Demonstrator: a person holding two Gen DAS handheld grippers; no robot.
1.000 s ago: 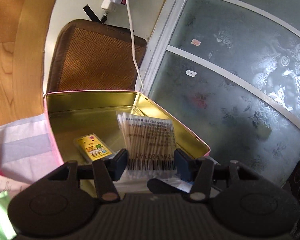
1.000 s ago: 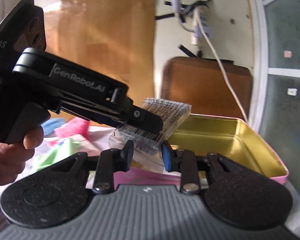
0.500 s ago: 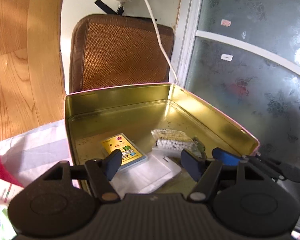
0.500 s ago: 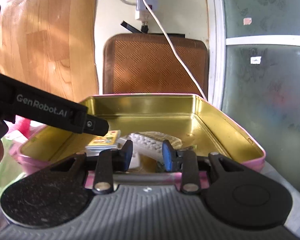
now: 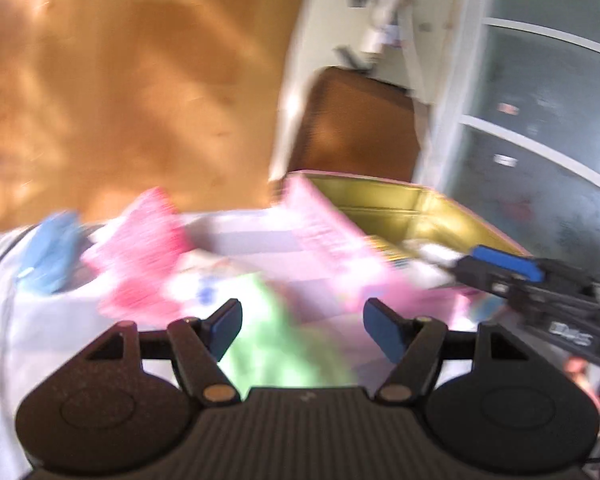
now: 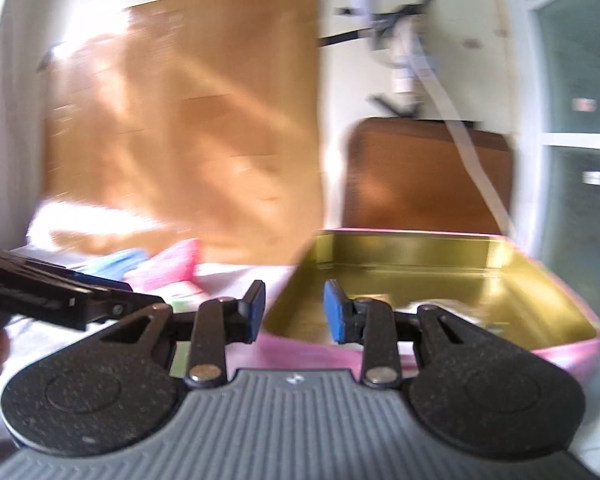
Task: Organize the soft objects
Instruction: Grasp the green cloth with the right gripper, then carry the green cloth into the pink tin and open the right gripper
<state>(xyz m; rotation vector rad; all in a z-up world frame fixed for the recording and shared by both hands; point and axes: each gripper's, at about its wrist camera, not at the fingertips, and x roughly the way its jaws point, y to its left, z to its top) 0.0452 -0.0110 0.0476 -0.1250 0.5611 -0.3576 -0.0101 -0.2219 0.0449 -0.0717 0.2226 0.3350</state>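
Observation:
The left wrist view is blurred. My left gripper [image 5: 302, 332] is open, with nothing between its pads, above a green soft thing [image 5: 284, 352] on the table. A pink cloth [image 5: 140, 256] and a blue cloth [image 5: 48, 252] lie further left. The pink tin [image 5: 380, 200] with its gold inside stands open at the right, holding small packets. My right gripper [image 6: 295, 312] is open and empty, just in front of the tin [image 6: 400, 248] at its near left corner. From the right wrist, the pink cloth [image 6: 168, 268] and blue cloth [image 6: 112, 264] lie left of the tin.
A brown woven chair back [image 6: 420, 172] stands behind the tin, with a white cable [image 6: 472, 168] hanging across it. A frosted glass door [image 5: 540, 160] is at the right and a wood panel [image 6: 188, 140] at the back left. A light cloth covers the table [image 5: 252, 236].
My left gripper let go of the cotton swab packet into the tin, opened wider and swung left over the cloths. The right gripper drew back slightly and turned left.

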